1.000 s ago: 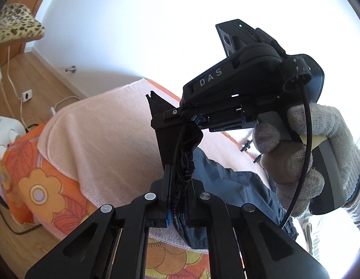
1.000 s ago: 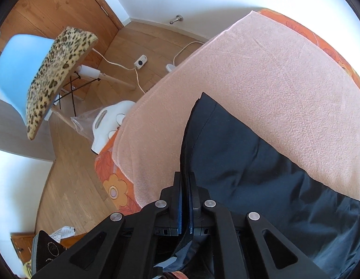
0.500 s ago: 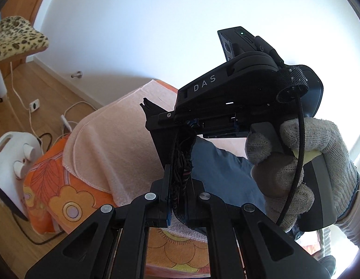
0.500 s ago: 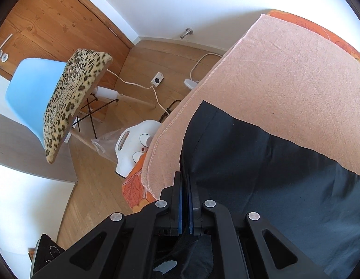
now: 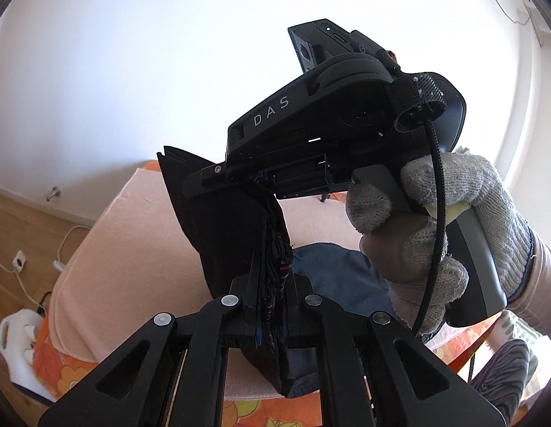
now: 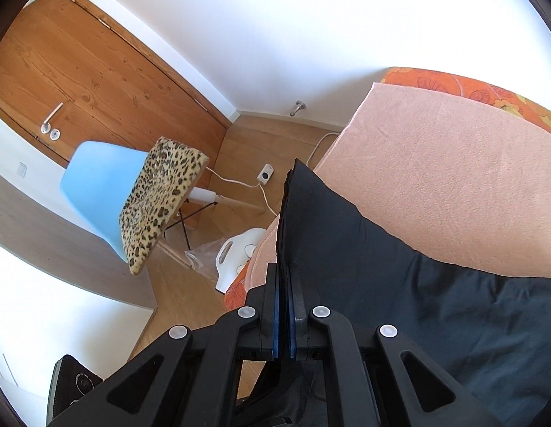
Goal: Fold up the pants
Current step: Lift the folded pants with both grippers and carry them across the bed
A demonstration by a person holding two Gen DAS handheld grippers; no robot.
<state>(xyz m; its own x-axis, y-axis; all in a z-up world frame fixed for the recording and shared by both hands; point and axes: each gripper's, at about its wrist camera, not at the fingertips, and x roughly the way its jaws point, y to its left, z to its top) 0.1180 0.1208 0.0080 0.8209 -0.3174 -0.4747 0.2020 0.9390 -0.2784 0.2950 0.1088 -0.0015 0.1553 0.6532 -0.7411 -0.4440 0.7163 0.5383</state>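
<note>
The dark pants [image 6: 399, 284] are pinched at one edge by both grippers: the left gripper [image 5: 271, 284] is clamped tight on a bunched, layered fold of the cloth, and the right gripper [image 6: 282, 295] is closed on a flat edge that stands up between its blue pads. The rest of the pants is draped down onto a pink towel [image 6: 453, 178] spread over an orange flowered cover [image 5: 79, 366]. In the left wrist view the right gripper is seen held in a gloved hand [image 5: 435, 235], just above the left gripper.
</note>
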